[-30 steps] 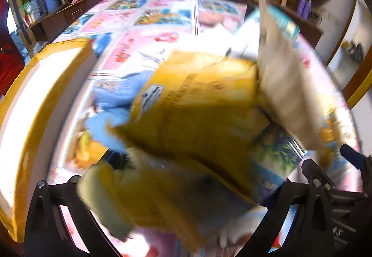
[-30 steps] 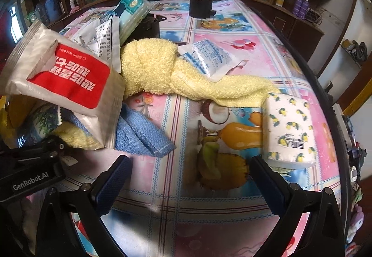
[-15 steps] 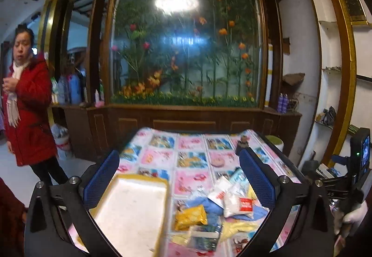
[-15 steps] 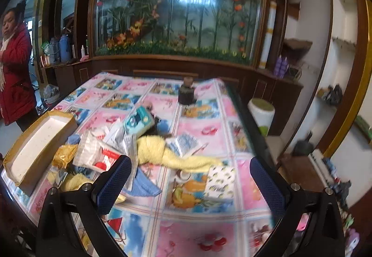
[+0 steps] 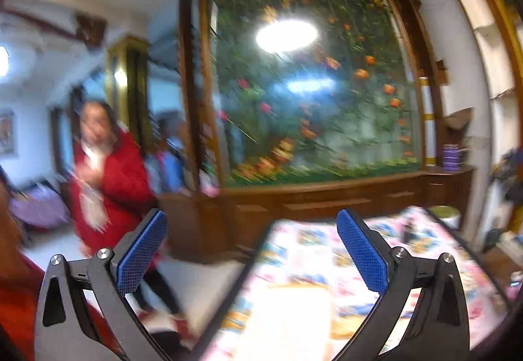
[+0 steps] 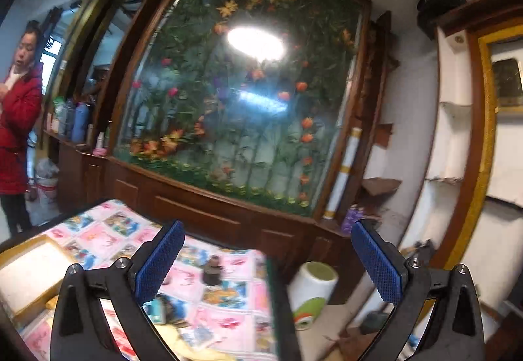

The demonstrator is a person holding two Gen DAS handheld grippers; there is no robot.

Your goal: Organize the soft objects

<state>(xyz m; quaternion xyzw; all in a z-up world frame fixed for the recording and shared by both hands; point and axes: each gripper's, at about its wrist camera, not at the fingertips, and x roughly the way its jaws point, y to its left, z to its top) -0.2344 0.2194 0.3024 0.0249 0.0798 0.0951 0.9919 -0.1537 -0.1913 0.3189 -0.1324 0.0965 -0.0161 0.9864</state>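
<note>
Both grippers are held high above the table and tilted up toward the room. My left gripper (image 5: 252, 249) is open with nothing between its blue pads (image 5: 142, 251); the view is blurred. Below it lies the white tray with a yellow rim (image 5: 291, 312) on the colourful tablecloth (image 5: 313, 249). My right gripper (image 6: 268, 261) is open and holds nothing. Under it, a strip of yellow towel (image 6: 194, 350) and a teal packet (image 6: 155, 308) show at the bottom edge. The tray (image 6: 29, 272) sits at the table's left. Most of the soft objects are out of view.
A person in a red coat (image 5: 111, 178) stands left of the table. A large glass case of artificial flowers (image 6: 235, 93) on a wooden cabinet fills the far wall. A small dark object (image 6: 212, 271) stands on the table. A white and green bin (image 6: 310, 292) sits on the floor right of the table.
Both grippers have risen and tilted up away from the pile. The left gripper left the yellow packets a second ago, then swung left. The table has dropped to the bottom of both views.
</note>
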